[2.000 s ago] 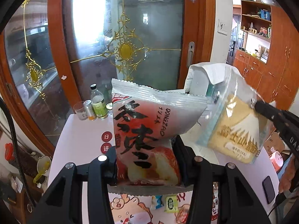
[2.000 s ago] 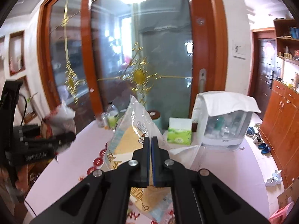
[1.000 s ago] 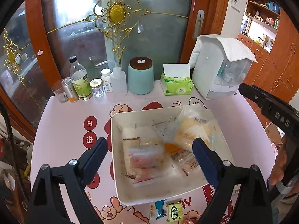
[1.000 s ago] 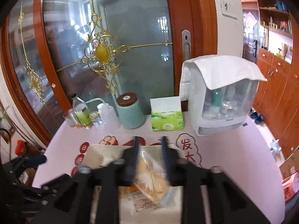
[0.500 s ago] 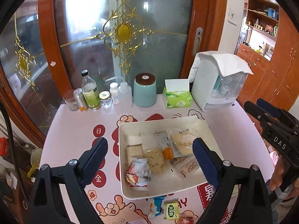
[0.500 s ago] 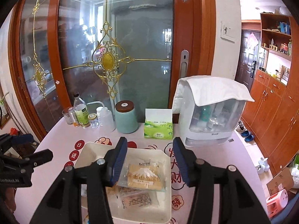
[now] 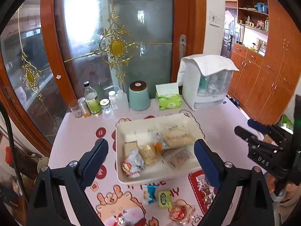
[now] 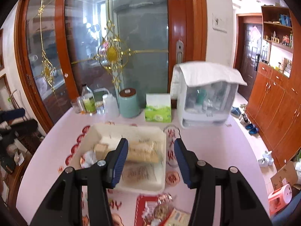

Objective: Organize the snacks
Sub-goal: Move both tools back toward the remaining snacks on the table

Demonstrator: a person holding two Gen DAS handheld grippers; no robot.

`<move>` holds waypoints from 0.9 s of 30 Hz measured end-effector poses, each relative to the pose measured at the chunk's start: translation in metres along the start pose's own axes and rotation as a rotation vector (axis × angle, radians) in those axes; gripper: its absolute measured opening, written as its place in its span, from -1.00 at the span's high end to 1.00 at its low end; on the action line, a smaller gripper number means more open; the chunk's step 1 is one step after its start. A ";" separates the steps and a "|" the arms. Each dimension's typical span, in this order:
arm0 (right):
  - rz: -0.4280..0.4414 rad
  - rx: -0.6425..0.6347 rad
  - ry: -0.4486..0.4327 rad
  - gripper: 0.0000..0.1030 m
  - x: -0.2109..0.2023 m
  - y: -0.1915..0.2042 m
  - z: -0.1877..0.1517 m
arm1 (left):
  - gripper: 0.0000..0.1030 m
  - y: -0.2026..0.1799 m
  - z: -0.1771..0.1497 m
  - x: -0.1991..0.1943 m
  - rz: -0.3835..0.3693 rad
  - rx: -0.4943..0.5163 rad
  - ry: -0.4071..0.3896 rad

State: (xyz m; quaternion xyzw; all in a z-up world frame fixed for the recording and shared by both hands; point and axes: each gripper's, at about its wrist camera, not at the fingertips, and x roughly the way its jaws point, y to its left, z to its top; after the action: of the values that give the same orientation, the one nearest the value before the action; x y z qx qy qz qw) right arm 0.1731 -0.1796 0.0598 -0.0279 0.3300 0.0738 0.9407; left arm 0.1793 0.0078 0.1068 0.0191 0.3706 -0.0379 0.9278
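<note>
Left gripper [image 7: 151, 151]: jaws spread wide, blue pads facing each other, nothing between them; held above the near edge of the table, framing the tray.

Right gripper [image 8: 151, 155]: jaws likewise parted wide and empty, poised over the right half of the tray; also seen at the right margin of the left wrist view.

Loose snacks, nearest: blue-and-white sachet [image 7: 149, 193] and small green packet [image 7: 165, 199] side by side on the patterned tablecloth [image 7: 79, 137], just in front of the tray; a clear wrapped sweet [image 7: 177, 211] nearer still. In the right wrist view a clear packet [image 8: 161, 207] lies on the cloth in front of the tray, blurred.

White tray [image 7: 120, 131]: rectangular, mid-table, holding the gathered snacks. Contents: red-and-white crinkled packet [image 7: 132, 164] at the near left corner; pale bun in clear wrap [image 7: 147, 153] beside it; square tan biscuit pack [image 7: 130, 147] behind; large sliced-cake packet [image 7: 176, 137] at the far right, partly overlapping a flat clear-wrapped packet [image 7: 178, 158] nearer the front.

Behind the tray, along the far table edge, left to right: glass tumbler [image 7: 74, 109], small can [image 7: 82, 106], green-labelled bottle [image 7: 91, 98], small jar [image 7: 105, 106], white pill bottle [image 7: 112, 99], translucent squeeze bottle [image 7: 122, 101], teal canister with brown lid [image 7: 138, 96], green tissue box [image 7: 168, 98], white cabinet draped with a cloth [image 7: 205, 82].

Farthest: glass sliding door with gold ornament [image 7: 116, 47].
</note>
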 end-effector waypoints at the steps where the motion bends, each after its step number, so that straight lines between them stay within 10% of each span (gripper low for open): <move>1: 0.003 0.005 0.019 0.01 -0.001 -0.005 -0.009 | -0.79 -0.003 -0.003 -0.001 0.001 -0.001 0.004; 10: 0.034 0.009 0.123 0.01 -0.007 -0.032 -0.087 | -0.79 -0.032 -0.084 0.009 0.010 -0.023 0.097; 27: 0.073 0.028 0.425 0.01 0.017 -0.041 -0.242 | -0.79 -0.058 -0.285 0.086 0.010 -0.153 0.526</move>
State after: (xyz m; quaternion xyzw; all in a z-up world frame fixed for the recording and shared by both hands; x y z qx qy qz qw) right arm 0.0433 -0.2428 -0.1398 -0.0178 0.5227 0.0959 0.8469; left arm 0.0407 -0.0365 -0.1595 -0.0399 0.6003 0.0008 0.7988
